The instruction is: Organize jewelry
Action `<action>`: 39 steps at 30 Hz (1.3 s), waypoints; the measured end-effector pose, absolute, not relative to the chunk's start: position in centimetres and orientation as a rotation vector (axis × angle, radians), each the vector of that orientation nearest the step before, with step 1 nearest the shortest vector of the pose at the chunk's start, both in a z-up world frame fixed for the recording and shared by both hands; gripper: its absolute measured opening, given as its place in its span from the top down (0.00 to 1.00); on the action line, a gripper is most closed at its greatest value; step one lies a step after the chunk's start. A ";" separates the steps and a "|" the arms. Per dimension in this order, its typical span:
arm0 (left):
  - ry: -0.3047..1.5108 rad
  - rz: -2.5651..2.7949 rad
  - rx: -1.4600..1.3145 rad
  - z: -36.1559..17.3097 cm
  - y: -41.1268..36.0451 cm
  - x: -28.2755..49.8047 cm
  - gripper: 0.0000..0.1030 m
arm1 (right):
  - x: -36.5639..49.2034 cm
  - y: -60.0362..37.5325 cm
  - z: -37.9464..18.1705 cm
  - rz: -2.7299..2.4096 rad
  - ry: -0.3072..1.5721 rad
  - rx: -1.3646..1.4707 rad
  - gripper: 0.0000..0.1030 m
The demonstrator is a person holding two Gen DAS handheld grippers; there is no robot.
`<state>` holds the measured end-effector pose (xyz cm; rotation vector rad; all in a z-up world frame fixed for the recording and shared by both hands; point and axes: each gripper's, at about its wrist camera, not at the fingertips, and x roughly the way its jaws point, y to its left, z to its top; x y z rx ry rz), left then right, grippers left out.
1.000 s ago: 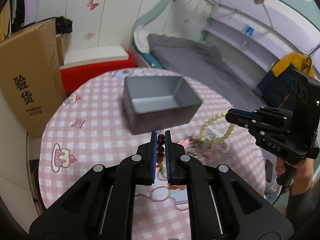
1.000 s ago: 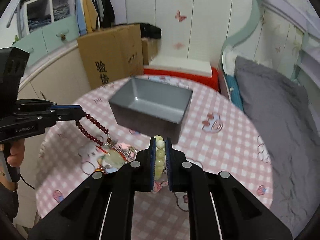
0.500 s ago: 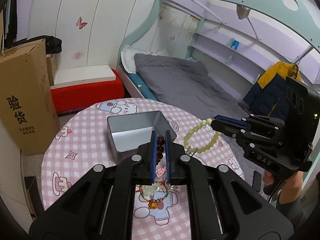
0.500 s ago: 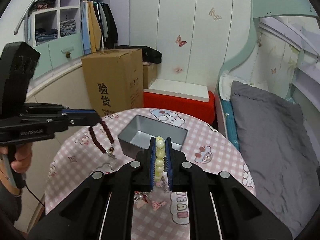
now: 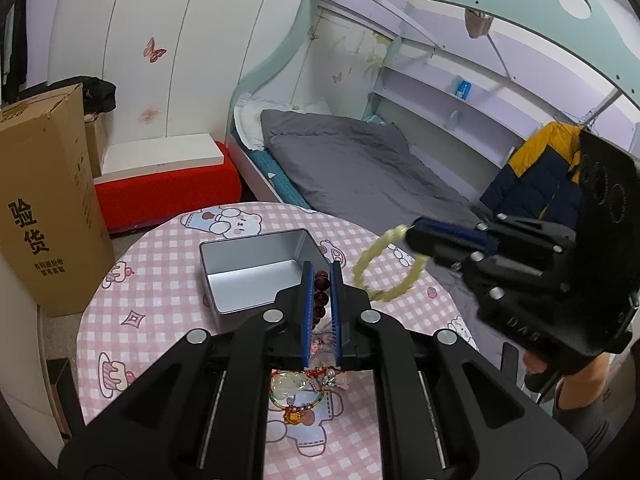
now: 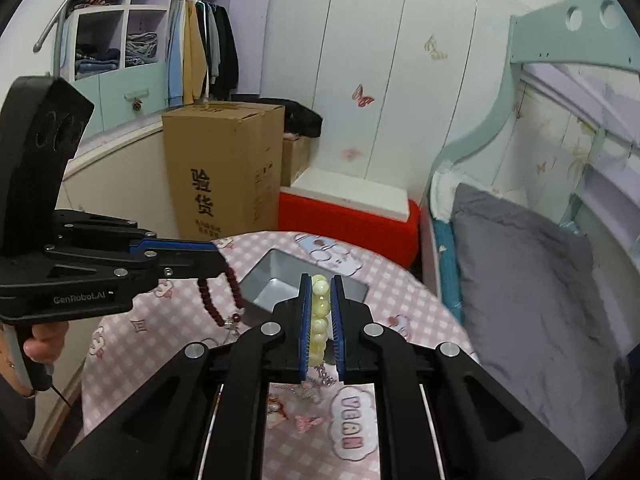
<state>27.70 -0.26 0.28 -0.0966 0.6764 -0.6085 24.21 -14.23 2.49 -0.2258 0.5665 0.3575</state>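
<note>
My left gripper (image 5: 320, 276) is shut on a dark red bead bracelet (image 5: 320, 300), which hangs as a loop (image 6: 218, 300) from its tip (image 6: 218, 262) in the right wrist view. My right gripper (image 6: 320, 284) is shut on a pale yellow-green bead bracelet (image 6: 319, 320); its loop (image 5: 386, 264) dangles from that gripper (image 5: 412, 236) in the left wrist view. Both are held in the air above the round pink checked table (image 5: 156, 312). An open grey metal tin (image 5: 256, 276), nothing inside, sits on the table beyond both grippers. More jewelry (image 5: 300, 388) lies on the cloth below my left gripper.
A tall cardboard box (image 5: 44, 216) stands left of the table, a red and white bench (image 5: 160, 184) behind it. A bed with a grey duvet (image 5: 360, 176) runs along the right. Small trinkets (image 6: 296, 404) lie under my right gripper. A hand (image 6: 44, 344) grips the left handle.
Both grippers have risen with their bracelets still held, so the table and tin now look smaller and lower. The bracelets swing free of the table.
</note>
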 end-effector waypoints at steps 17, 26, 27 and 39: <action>0.739 -0.610 -0.054 -1.4 -1.6 29.1 0.92 | 26.0 -15.4 -3.1 0.376 0.736 -0.176 0.92; 0.731 -0.628 -0.072 -0.8 -1.2 28.5 0.92 | 27.1 -17.5 -9.7 0.330 0.925 -0.164 0.77; 0.726 -0.631 -0.070 -0.6 -1.2 28.3 0.92 | 26.7 -17.4 -9.4 0.344 0.915 -0.165 0.68; 0.706 -0.642 -0.070 0.4 -1.6 27.4 0.92 | 25.6 -11.3 -9.2 0.524 0.801 -0.173 0.73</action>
